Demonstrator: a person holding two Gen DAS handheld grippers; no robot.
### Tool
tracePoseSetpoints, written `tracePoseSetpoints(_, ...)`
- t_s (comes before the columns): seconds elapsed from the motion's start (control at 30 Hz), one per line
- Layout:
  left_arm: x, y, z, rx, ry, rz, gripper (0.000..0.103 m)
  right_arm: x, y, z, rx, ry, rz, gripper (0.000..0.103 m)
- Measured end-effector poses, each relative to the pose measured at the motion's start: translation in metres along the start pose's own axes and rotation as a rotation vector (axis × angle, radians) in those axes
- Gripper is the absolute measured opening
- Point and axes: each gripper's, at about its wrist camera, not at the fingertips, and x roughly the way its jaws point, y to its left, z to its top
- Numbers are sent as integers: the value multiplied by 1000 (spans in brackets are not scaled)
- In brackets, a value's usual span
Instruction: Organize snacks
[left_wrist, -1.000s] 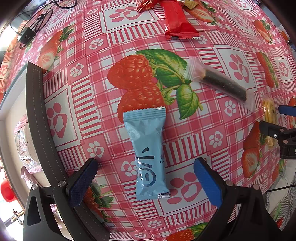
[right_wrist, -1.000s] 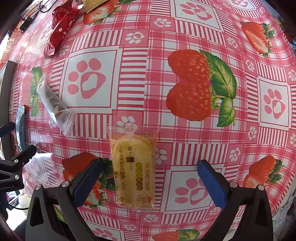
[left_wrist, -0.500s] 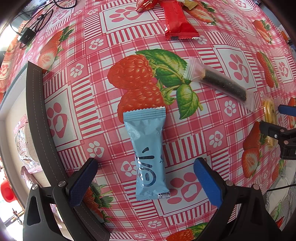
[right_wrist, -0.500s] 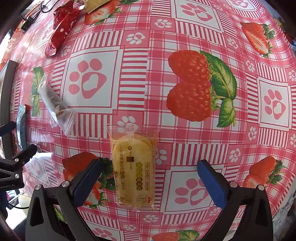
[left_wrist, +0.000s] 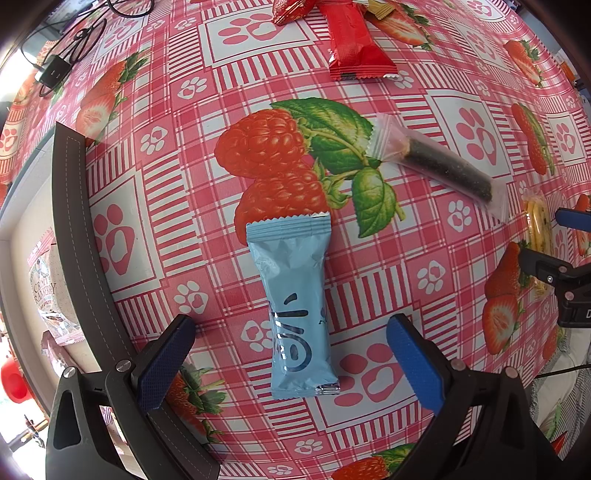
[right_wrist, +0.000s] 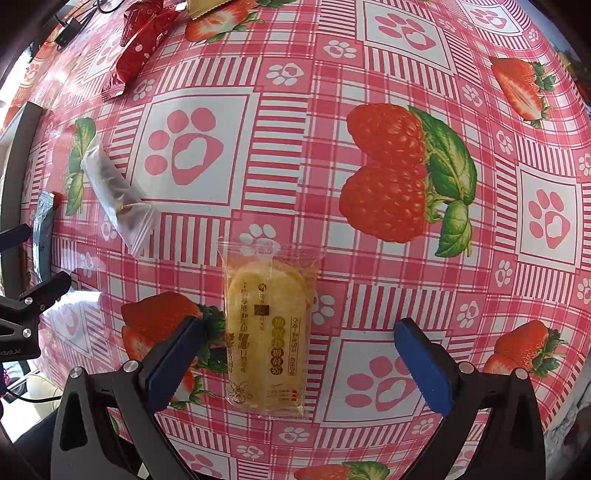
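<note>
A light blue snack packet (left_wrist: 295, 306) lies on the strawberry tablecloth between the open fingers of my left gripper (left_wrist: 291, 354). A yellow cracker packet (right_wrist: 267, 328) in clear wrap lies between the open fingers of my right gripper (right_wrist: 299, 354). A clear tube packet with a dark snack (left_wrist: 439, 166) lies between the two; it also shows in the right wrist view (right_wrist: 114, 192). Both grippers are empty and low over the table. The right gripper shows at the right edge of the left wrist view (left_wrist: 565, 258).
A red packet (left_wrist: 354, 44) and other red and gold wrappers (right_wrist: 144, 48) lie at the far side. A dark-rimmed tray (left_wrist: 70, 221) with a bagged snack (left_wrist: 48, 295) sits at the left table edge. Cables and a charger (left_wrist: 55, 70) lie far left.
</note>
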Motion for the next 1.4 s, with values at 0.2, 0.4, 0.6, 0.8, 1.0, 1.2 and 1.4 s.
tracePoseSetpoints(0.2,0,0,0,-2,0,0,103,0,0,0,0,1,-1,103)
tracePoseSetpoints(0.4,0,0,0,-3,-1,-1,103,0,-1,0,0,1,-2,103)
tracePoseSetpoints(0.6,0,0,0,-5,-2,-1,103,0,-1,1,-1,4,-4,103)
tracePoseSetpoints(0.8,0,0,0,-7,-2,-2,103,0,-1,1,0,4,-5,103)
tracePoseSetpoints(1.0,0,1,0,-7,-3,-2,103,1,-1,0,0,6,-6,103)
tracePoseSetpoints(1.2,0,0,0,-10,-3,-2,103,1,0,-2,-1,18,-7,103)
tracePoseSetpoints(1.4,1,1,1,-11,13,-2,103,2,-1,4,-5,34,-9,103)
